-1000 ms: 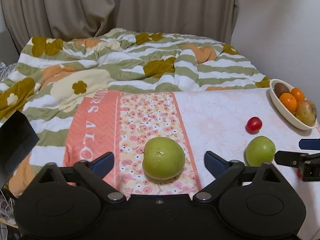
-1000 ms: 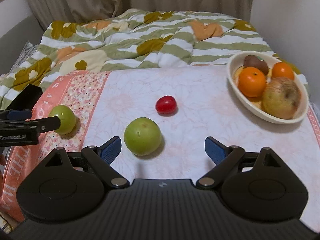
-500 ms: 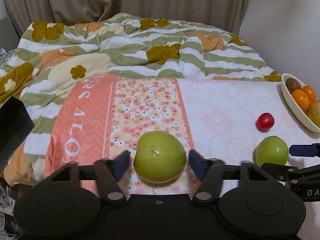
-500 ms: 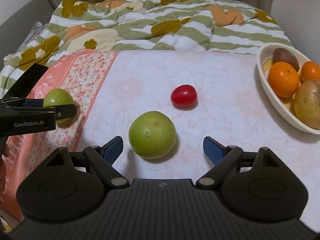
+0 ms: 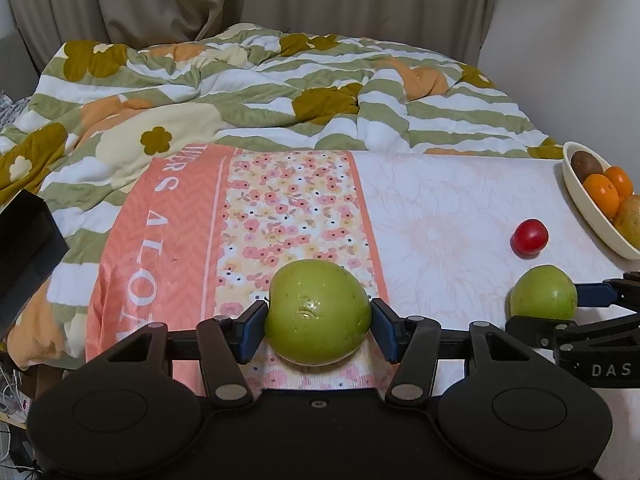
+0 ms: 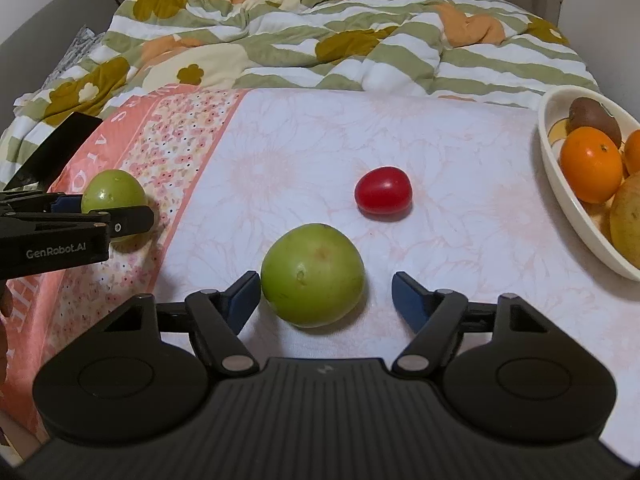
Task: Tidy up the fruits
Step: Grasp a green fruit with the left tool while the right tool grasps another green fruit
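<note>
Clamping the left round green fruit (image 5: 318,312) on the floral cloth, the left gripper (image 5: 318,322) grips; the right gripper (image 6: 324,298) gapes around another (image 6: 313,275) — red tomato (image 6: 383,190) too awaits the cream oval bowl (image 6: 560,196).

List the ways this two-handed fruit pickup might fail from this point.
1. The left gripper pinches a round, smooth green fruit with only its small blue pads, so the fruit may slip or roll out when lifted.
2. The right gripper is open and off-centre around the second green fruit: one pad nearly touches, so closing may nudge it toward the red tomato.
3. The bowl already looks crowded; added fruit could roll off.
</note>
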Motion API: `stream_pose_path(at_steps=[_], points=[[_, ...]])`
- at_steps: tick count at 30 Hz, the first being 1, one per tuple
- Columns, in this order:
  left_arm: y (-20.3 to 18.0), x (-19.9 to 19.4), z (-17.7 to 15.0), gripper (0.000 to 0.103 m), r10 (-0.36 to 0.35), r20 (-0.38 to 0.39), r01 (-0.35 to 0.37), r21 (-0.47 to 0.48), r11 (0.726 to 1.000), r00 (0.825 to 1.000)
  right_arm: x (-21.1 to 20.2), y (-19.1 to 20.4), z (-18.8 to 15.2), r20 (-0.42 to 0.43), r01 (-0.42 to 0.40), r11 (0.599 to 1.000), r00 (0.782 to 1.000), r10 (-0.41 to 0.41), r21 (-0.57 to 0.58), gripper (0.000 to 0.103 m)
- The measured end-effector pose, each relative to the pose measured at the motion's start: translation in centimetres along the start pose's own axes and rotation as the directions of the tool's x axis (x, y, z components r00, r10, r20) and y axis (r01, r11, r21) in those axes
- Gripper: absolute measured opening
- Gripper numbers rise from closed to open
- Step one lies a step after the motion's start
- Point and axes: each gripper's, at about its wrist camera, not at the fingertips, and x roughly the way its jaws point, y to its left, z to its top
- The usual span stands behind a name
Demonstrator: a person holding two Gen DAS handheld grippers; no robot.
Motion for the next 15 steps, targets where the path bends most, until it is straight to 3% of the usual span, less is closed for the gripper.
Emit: stream_pose_path(at_steps=[4,6,15], points=[[0.1,-0.3,-0.4,0.060,-0.003,-0.004,0.003,-0.007,1.000,1.000,0.1,0.2,0.0,0.007,0.004,1.000,1.000,-0.004,-0.021,0.080],[0.1,-0.5,-0.6,0.060,-0.005,-0.005,0.005,-0.010,1.000,1.000,0.0,0.4,0.1,0.017,-0.012,0.999,1.000,0.012,-0.030,0.068],[-0.1,-2.3,-1.4,0.060,-0.021,0.011,0.021,-0.013,1.000,1.000,-0.9,1.2,-0.2,0.035,0.006,1.000,0.999,-0.005,-0.029,0.068]])
